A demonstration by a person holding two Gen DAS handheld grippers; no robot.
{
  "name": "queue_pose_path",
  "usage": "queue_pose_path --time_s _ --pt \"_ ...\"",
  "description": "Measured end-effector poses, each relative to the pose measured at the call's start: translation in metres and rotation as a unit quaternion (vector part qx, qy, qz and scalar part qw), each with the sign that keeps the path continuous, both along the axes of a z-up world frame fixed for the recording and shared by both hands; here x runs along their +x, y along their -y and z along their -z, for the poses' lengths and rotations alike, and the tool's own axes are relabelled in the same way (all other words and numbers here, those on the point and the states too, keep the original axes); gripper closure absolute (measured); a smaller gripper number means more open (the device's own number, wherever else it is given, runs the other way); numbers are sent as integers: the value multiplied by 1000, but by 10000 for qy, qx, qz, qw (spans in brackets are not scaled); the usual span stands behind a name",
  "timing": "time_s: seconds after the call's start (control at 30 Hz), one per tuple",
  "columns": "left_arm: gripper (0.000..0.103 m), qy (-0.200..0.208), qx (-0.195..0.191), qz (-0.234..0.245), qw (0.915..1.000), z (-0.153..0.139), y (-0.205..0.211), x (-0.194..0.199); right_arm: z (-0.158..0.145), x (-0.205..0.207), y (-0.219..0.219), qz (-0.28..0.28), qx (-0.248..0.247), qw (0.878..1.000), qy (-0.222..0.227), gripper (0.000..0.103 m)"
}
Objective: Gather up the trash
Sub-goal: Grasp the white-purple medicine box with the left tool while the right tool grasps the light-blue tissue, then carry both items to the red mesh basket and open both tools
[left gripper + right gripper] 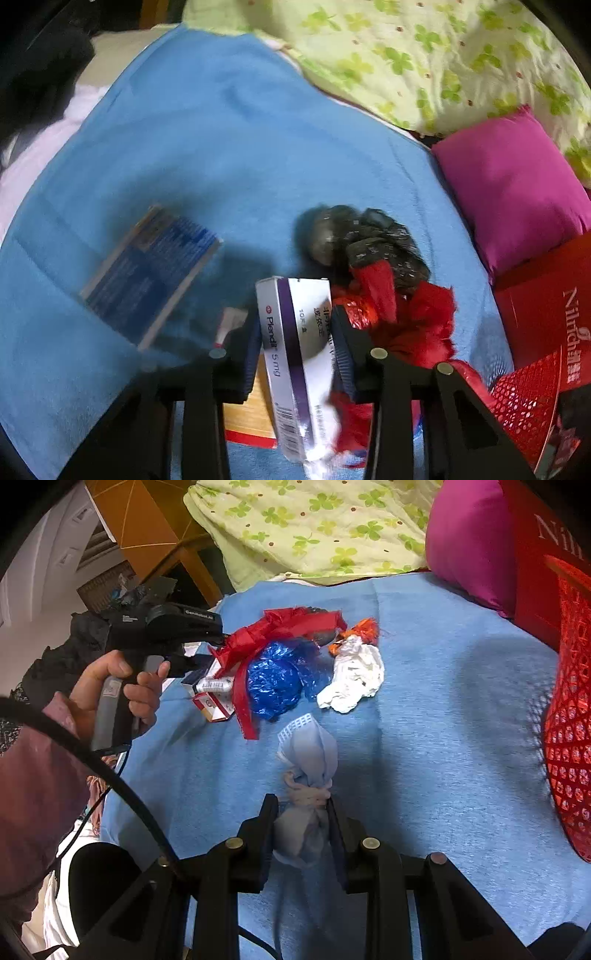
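In the left wrist view, my left gripper is shut on a white and purple medicine box, which stands on end between the pads. Around it lie a red ribbon, a dark crumpled wrapper and a blurred dark blue box. My right gripper is shut on a pale blue knotted face mask just above the blue cloth. Farther off sit a blue plastic ball, crumpled white paper, an orange scrap and a red and white box.
A red mesh basket stands at the right edge, with a red carton and a magenta pillow behind it. A green-patterned quilt lies at the back. A person's hand holds the left gripper's handle at left.
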State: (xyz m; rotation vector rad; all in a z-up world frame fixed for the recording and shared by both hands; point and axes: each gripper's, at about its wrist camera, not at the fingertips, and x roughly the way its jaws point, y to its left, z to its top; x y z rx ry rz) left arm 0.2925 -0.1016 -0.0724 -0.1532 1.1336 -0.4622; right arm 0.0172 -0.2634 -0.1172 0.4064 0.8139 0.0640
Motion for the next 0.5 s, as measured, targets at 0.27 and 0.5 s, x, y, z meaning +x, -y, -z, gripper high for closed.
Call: queue_pose_path --time_s 0.27,0.5 --pt "86 744 148 231 9968 -54 -9 -41 -42 -21 10 152 -35 9982 579 74" --pt "86 1531 20 709 9857 -129 7 -88 -110 -58 38 562 -100 9889 1375 74"
